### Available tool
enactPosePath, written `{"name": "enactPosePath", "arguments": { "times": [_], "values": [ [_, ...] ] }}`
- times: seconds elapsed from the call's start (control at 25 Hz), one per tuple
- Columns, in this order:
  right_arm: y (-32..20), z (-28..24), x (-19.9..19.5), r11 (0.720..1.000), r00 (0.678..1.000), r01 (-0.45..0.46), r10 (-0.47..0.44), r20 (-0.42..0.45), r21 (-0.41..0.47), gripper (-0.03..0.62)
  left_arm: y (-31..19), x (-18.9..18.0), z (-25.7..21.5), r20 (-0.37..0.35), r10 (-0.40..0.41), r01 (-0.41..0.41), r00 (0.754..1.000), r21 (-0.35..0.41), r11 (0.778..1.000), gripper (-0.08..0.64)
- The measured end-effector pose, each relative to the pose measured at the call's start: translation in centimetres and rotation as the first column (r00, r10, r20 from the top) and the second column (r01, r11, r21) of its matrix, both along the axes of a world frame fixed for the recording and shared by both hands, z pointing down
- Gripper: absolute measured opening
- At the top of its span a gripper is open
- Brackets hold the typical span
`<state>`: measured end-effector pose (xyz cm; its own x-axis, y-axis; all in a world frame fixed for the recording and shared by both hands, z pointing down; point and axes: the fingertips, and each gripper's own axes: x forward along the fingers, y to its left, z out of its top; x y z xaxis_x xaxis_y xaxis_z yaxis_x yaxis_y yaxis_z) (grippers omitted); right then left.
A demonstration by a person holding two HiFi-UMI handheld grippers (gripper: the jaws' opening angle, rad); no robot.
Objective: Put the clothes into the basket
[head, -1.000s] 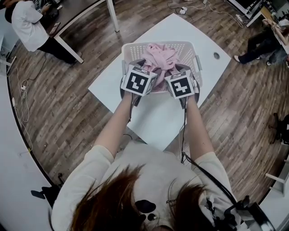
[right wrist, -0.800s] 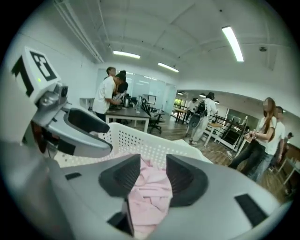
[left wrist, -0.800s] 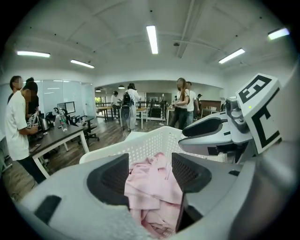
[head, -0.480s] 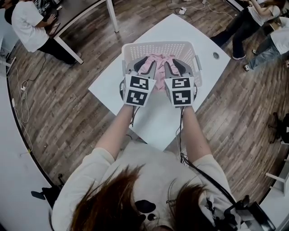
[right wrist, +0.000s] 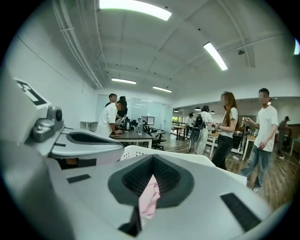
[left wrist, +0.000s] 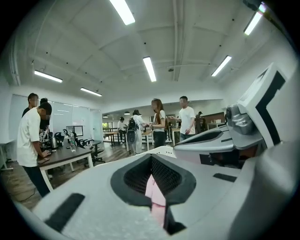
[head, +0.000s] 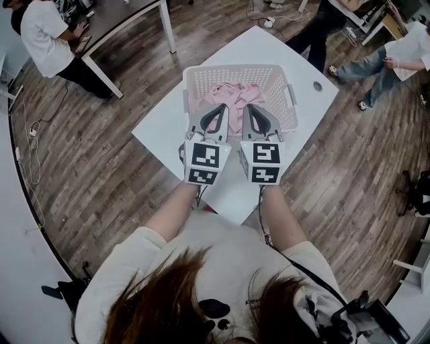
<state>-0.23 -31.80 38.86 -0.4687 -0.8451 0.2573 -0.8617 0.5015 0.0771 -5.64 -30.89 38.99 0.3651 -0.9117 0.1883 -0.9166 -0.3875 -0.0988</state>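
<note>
A white laundry basket (head: 189, 91) stands on a white table (head: 164, 127), and pink clothes (head: 234, 94) lie bunched inside it. Both grippers reach side by side over the basket's near rim, marker cubes toward me. The left gripper (head: 219, 109) has its jaws closed, with a sliver of pink cloth (left wrist: 156, 192) pinched in the slit between the pads. My right gripper (head: 248, 109) is closed the same way on a small flap of pink cloth (right wrist: 150, 194). Each gripper view looks level across the room, with the basket's far rim (left wrist: 157, 150) just beyond the jaws.
Wooden floor surrounds the small table. A person in a white shirt stands at a dark desk (head: 121, 20) at the back left. More people (head: 393, 57) stand at the back right. A round hole (head: 318, 85) marks the table right of the basket.
Both grippers have drawn back toward me from deep in the basket to its near rim, and their jaws have closed. The pink pile has sunk lower in the basket.
</note>
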Motion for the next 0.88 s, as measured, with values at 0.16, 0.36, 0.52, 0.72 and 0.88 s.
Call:
{"name": "enactPosePath", "arguments": {
  "times": [0.16, 0.36, 0.52, 0.72, 0.88],
  "values": [
    [4.5, -0.1, 0.1, 0.999, 1.0, 0.001, -0.001, 0.009, 0.035, 0.012, 4.5, 0.3, -0.9, -0.018, 0.01, -0.01, 1.0, 0.035, 0.999, 0.009],
    [9.1, 0.6, 0.9, 0.999, 1.0, -0.018, 0.017, 0.026, 0.03, 0.012, 9.4, 0.6, -0.4, -0.016, 0.019, -0.019, 1.0, 0.031, 0.999, 0.009],
    [12.1, 0.8, 1.1, 1.0, 0.999, -0.02, 0.019, 0.039, 0.022, 0.012, 12.4, 0.7, 0.4, -0.045, 0.023, -0.023, 0.999, 0.0, 1.0, 0.009],
    [14.7, 0.9, 1.2, 0.999, 0.999, -0.016, 0.015, 0.034, 0.028, 0.012, 15.1, 1.1, 0.7, -0.058, 0.038, -0.039, 0.998, -0.007, 0.999, 0.009],
    [15.8, 0.2, 1.0, 0.998, 0.999, -0.015, 0.013, 0.046, 0.053, 0.012, 16.2, 1.5, 0.2, -0.059, 0.056, -0.055, 0.997, 0.012, 0.998, 0.009]
  ]
}}
